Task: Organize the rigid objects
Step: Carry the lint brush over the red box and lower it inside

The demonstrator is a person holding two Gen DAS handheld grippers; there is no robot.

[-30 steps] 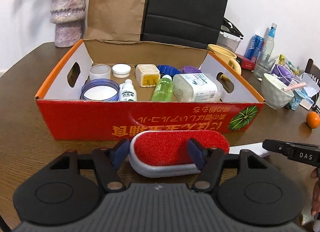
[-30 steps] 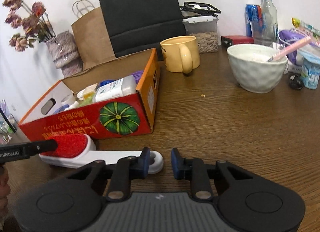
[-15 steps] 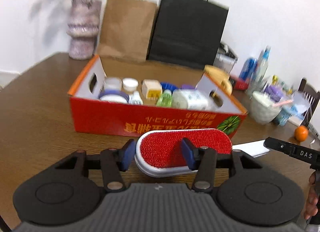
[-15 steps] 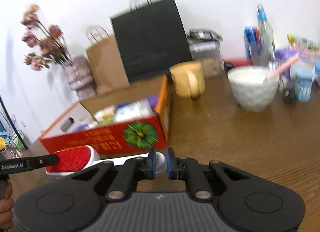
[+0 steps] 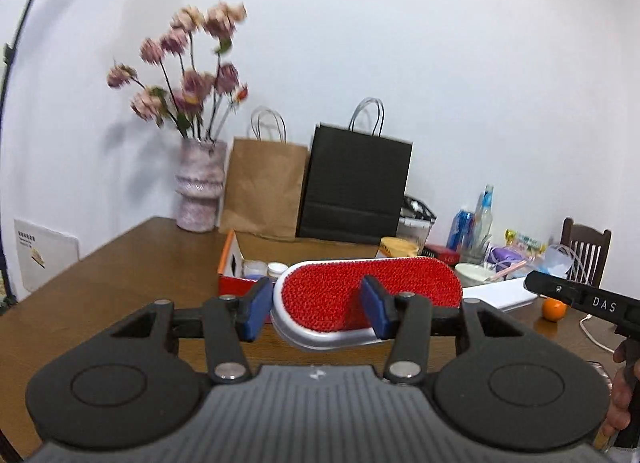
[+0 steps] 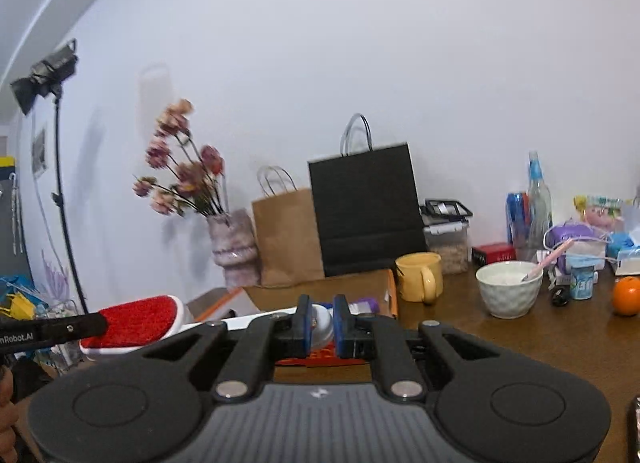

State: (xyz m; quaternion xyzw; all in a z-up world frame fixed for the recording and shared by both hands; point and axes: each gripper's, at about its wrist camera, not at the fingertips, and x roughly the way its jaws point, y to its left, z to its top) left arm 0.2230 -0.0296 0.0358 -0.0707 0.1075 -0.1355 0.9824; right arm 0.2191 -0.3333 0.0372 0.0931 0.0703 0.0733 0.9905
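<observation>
1. We find the lint brush [image 5: 370, 295] off the surface [image 5: 120, 275], held between both grippers. A second ago it lay flat in front of the cardboard box [image 5: 232, 263].

2. The left gripper [image 5: 316, 313] has its fingers [image 5: 253, 313] clamped across the red brush head, one on each long edge. They stood wider a second ago and have since drawn in to grip it.

3. The right gripper [image 6: 319, 321] has its fingers [image 6: 303, 321] together on the rounded end of the white handle [image 6: 320, 323]. A second ago they stood apart with that end just left of the gap.

4. Both views have swung upward since then: the wall fills most of each frame, and the box sits low, just beyond the fingers and partly hidden by the brush.

5. In our judgement the pick-up is done and the carry is under way. The brush now stands at about the height of the box rim, so the remaining step is to bring it over the open box and lower it among the bottles and jars [image 5: 256, 267].
</observation>
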